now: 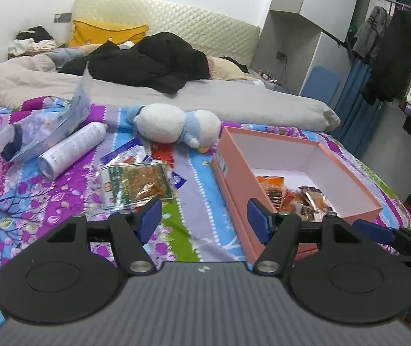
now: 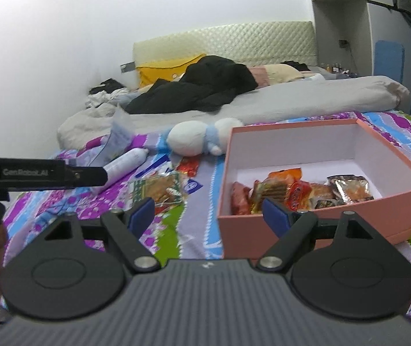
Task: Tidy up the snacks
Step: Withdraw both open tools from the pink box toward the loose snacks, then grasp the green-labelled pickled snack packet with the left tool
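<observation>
Both hand-held grippers empty, jaws wide apart: left hand-held gripper [image 1: 204, 220] low centre of the left wrist view, right hand-held gripper [image 2: 208, 214] low centre of the right wrist view. Nothing between the pads of either.

Pink box [image 1: 235, 184] sits open on the bed, right of centre in both views, a pile of snack packets [image 2: 300, 193] already in its near end. Still loose on the patterned bedsheet [image 1: 194, 178]: green snack packet [image 1: 136, 186] left of centre, just above the left jaw tips; a red packet [image 1: 163, 153] and a blue-white packet [image 1: 124, 151] behind it, partly overlapping. Looks like the green one is next, task partway done.

Risks, my read:
- Green packet lies flat on soft bedding; jaws could pinch sheet with it or slide off the slick film, only crimping an edge.
- Packets overlap, so a grab may drag a neighbour or lift two, one dropping short of the box.
- White cylinder bottle [image 1: 71, 148] and plush toy [image 1: 176, 125] lie near the loose packets, upper left and centre; a wide sweep could knock the bottle rolling.
- Box stands on a mattress; a bump on its near wall could tip or shift it.
- The two hand-held grippers are close together, left one showing at mid-left of the right wrist view; they could clash if both reach.
</observation>
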`<state>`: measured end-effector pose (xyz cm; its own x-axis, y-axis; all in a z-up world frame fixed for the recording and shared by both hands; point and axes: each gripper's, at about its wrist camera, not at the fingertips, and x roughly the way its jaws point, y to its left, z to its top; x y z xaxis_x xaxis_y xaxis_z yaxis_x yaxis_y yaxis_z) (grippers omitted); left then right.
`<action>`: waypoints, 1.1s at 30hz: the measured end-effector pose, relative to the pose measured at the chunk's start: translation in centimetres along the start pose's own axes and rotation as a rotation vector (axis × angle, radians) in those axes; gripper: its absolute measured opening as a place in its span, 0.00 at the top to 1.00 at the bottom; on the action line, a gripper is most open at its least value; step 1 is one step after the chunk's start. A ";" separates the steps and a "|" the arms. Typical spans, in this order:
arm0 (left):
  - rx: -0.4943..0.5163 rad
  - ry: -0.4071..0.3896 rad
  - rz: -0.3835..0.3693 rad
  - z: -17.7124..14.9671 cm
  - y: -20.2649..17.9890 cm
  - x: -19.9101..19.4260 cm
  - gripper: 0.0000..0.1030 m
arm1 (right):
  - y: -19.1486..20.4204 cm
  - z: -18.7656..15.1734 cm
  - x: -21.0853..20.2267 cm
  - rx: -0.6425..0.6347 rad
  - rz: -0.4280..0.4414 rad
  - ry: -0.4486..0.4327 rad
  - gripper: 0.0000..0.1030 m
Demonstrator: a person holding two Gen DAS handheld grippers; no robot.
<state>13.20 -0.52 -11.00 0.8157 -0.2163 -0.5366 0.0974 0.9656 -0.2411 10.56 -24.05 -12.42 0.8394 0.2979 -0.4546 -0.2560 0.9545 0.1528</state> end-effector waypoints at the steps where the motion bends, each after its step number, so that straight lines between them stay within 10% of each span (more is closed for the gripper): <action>1: 0.003 0.000 0.006 -0.2 0.2 -0.1 0.32 | 0.3 -0.2 -0.1 -0.006 0.001 0.003 0.19; 33: -0.151 0.056 0.025 -3.2 7.8 3.7 0.32 | 6.1 -1.0 5.0 -0.042 0.031 0.026 0.19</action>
<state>15.16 5.73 -17.50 0.7831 -0.2041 -0.5874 -0.0130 0.9390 -0.3436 12.71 -16.78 -14.67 0.8183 0.3272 -0.4726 -0.3021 0.9443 0.1308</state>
